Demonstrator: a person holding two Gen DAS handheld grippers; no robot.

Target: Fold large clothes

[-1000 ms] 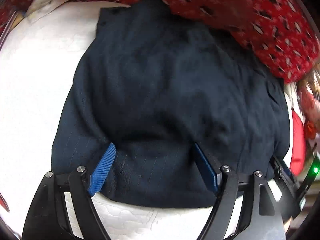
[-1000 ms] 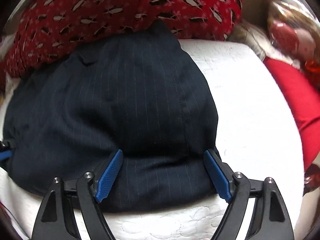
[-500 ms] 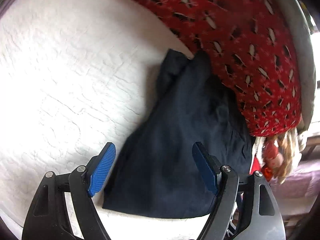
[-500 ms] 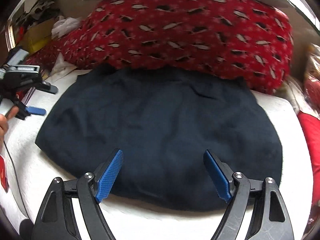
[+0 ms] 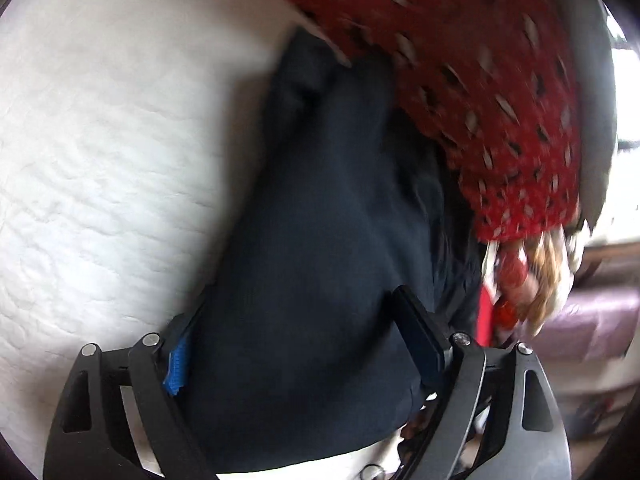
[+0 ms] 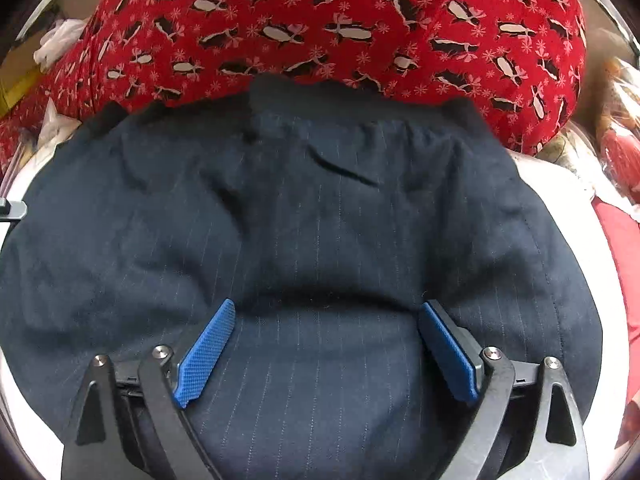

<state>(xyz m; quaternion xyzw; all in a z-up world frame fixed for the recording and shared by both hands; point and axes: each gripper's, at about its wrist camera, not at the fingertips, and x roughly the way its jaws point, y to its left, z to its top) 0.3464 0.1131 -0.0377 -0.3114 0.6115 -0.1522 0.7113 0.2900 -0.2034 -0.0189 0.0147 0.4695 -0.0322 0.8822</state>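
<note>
White quilted bedding (image 5: 100, 184) covers the bed, its stitched pattern showing pale and slightly rumpled on the left of the left wrist view and as a thin strip (image 6: 560, 184) at the right edge of the right wrist view. Along the far side of the bed lies a bulky red fabric printed with black-and-white penguins and snowflakes (image 6: 340, 28), which overlaps the far edge of the dark navy pinstriped garment (image 6: 320, 232). That garment lies spread on the bedding, wide and mostly flat with a few soft creases, seen end-on and blurred in the left wrist view (image 5: 328, 264). Beyond the right end of the bed sit a plain red cloth (image 6: 620, 248) and a blurred doll-like figure with light hair (image 5: 536, 280); a window glows at the far right of the left view. The left claw (image 5: 296, 340) is spreading wider, its blue pads standing either side of the garment's near end without pinching it. The right claw (image 6: 328, 344) is likewise widening, pads apart over the navy cloth, gripping nothing.
</note>
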